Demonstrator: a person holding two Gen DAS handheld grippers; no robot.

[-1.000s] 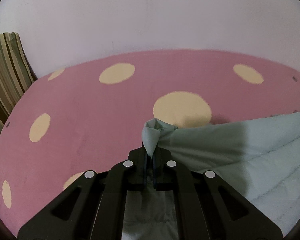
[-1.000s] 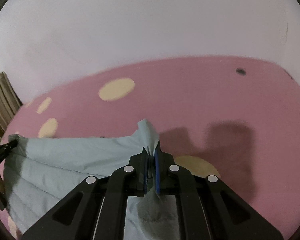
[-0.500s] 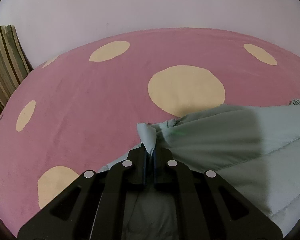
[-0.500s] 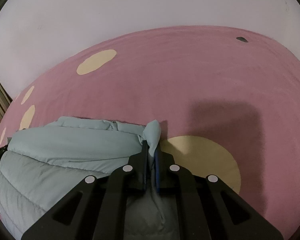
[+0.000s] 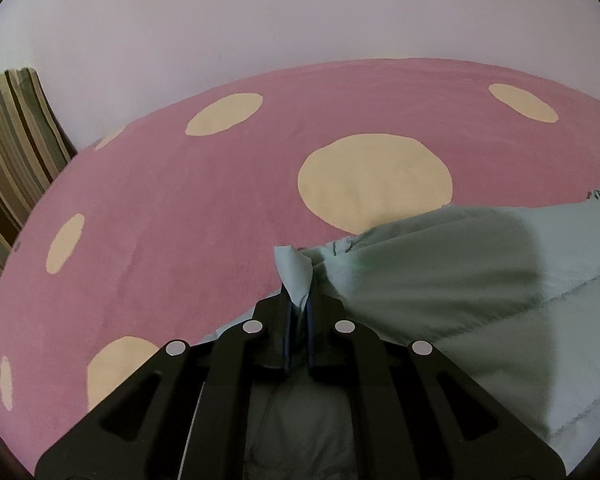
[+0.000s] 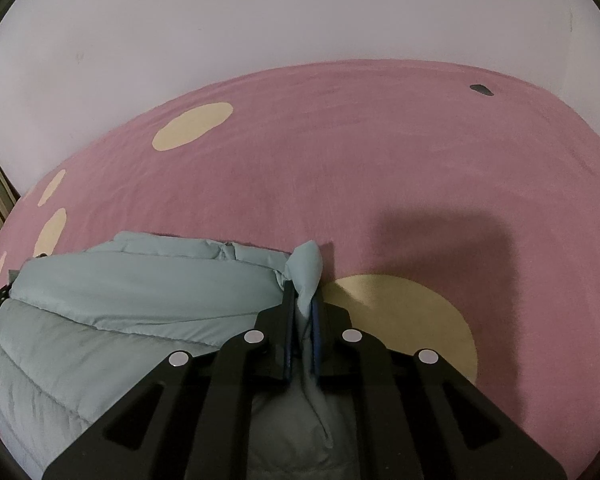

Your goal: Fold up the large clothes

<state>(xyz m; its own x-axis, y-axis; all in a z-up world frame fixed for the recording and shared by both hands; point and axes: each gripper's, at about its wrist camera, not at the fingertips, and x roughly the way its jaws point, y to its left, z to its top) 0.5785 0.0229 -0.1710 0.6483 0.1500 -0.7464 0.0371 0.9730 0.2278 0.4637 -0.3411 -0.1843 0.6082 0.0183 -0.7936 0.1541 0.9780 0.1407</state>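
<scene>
**Quilted garment being released onto the spotted cover**

A pale green quilted garment [image 5: 440, 276] is being laid on a pink cover with cream spots [image 5: 172, 200]. One corner is being held between the fingers of the left gripper [image 5: 298, 312], nearly closed. The other corner is lying between the fingers of the right gripper [image 6: 302, 312], whose jaws are opening. A striped cushion [image 5: 12, 152] is being shown at far left.
</scene>
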